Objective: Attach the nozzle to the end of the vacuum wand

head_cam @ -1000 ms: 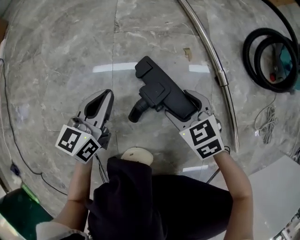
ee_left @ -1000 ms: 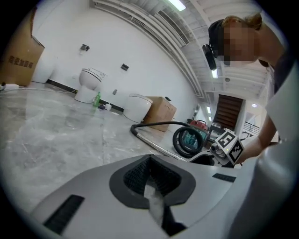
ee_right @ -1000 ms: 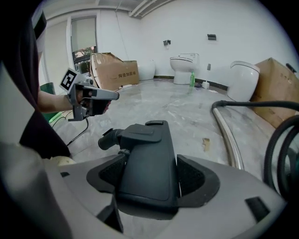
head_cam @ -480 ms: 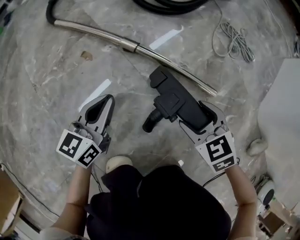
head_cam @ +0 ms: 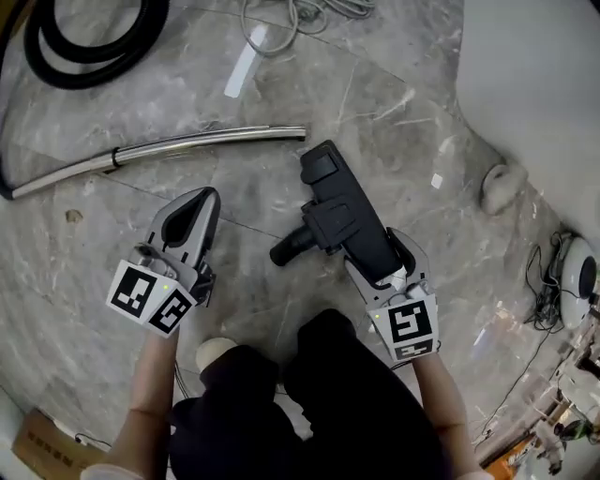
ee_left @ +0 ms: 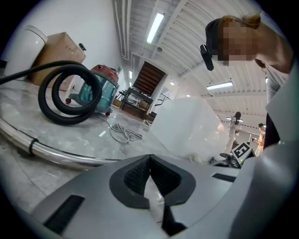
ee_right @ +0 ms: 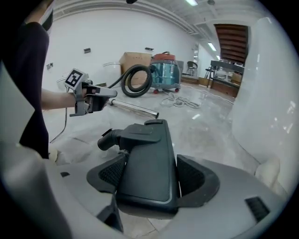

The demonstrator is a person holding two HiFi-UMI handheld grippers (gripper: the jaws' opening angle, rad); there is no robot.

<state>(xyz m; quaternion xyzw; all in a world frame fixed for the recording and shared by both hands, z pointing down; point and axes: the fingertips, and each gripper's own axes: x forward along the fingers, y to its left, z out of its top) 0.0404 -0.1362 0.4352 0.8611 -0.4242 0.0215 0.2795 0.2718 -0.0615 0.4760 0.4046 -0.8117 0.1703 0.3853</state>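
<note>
Clamping the floor nozzle (head_cam: pixel 337 211) in my right gripper (head_cam: pixel 380 261), I see the chrome wand (head_cam: pixel 206 139) lying crosswise just beyond it, nearer my empty, closed left gripper (head_cam: pixel 199 208).

The nozzle (head_cam: pixel 342 220) is matt black all over; the vacuum wand (head_cam: pixel 187 145) is bright chrome silver with a darker band at its joint; the hose (head_cam: pixel 84 47) is black and ribbed; the floor (head_cam: pixel 422 141) is grey marble, streaked with pale veins and glossy white reflections; the left tool (head_cam: pixel 210 194) is pale grey with black textured pads; its marker cube (head_cam: pixel 150 298) is white with black square patterns (the right tool (head_cam: pixel 384 255) matches, cube included); the vacuum cleaner (ee_left: pixel 100 88) is teal with a red top; the box (ee_left: pixel 58 51) is cardboard brown; the coiled cable (head_cam: pixel 300 11) is light grey; the person's trousers (head_cam: pixel 356 412) are black.
</note>
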